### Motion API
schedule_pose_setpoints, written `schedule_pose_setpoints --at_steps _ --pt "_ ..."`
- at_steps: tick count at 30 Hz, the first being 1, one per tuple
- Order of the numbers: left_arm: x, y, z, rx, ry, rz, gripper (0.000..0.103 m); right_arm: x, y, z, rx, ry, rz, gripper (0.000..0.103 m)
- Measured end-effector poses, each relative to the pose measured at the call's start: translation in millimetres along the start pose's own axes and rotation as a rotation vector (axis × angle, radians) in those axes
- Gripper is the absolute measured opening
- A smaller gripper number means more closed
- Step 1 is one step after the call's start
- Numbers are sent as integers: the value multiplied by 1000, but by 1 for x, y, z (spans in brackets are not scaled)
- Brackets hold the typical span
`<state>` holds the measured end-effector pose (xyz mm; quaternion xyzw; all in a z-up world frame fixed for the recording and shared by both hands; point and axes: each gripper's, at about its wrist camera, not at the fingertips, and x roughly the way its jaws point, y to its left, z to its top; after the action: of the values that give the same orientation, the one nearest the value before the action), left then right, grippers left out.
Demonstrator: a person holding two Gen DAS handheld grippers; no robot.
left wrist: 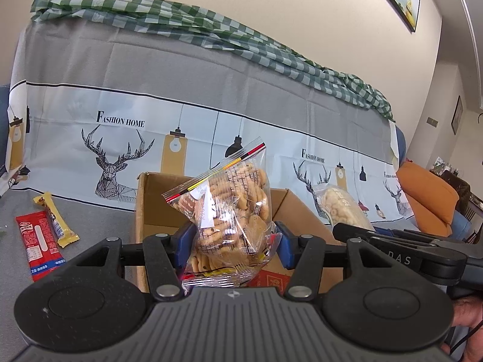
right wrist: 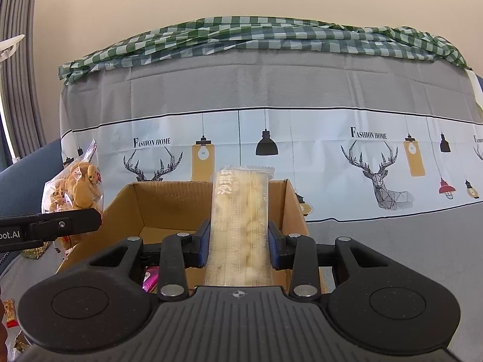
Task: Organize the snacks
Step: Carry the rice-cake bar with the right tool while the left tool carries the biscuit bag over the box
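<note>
"FASHION HOME" ran across the deer-print cover (left wrist: 126, 138) behind the open cardboard box (left wrist: 157, 205), checkered cloth (right wrist: 241, 33) on top. Left claw (left wrist: 237, 241) was clamped on a zip bag of cookies (left wrist: 232, 205) above the box; right claw (right wrist: 238, 246) gripped a long pale snack pack (right wrist: 241, 211) with white Chinese characters at the box's near edge. Only the left view showed 2 packets, a red packet (left wrist: 37, 241) and a yellow packet (left wrist: 57, 220), on open grey surface beside the box.

Your way into the open cardboard box (right wrist: 169, 205) is free at its far half; a pink packet (right wrist: 150, 277) and red packet (left wrist: 273, 279) occupy its near floor.
</note>
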<state>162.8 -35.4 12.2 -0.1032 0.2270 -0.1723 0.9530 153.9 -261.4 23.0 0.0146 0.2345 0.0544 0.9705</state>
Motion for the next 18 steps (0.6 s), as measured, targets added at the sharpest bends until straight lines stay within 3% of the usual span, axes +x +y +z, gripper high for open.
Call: schedule_pose_setpoints --at_steps 18 --pt "-1 -2 0 3 -7 -10 60 -1 1 0 -6 -1 -11 38"
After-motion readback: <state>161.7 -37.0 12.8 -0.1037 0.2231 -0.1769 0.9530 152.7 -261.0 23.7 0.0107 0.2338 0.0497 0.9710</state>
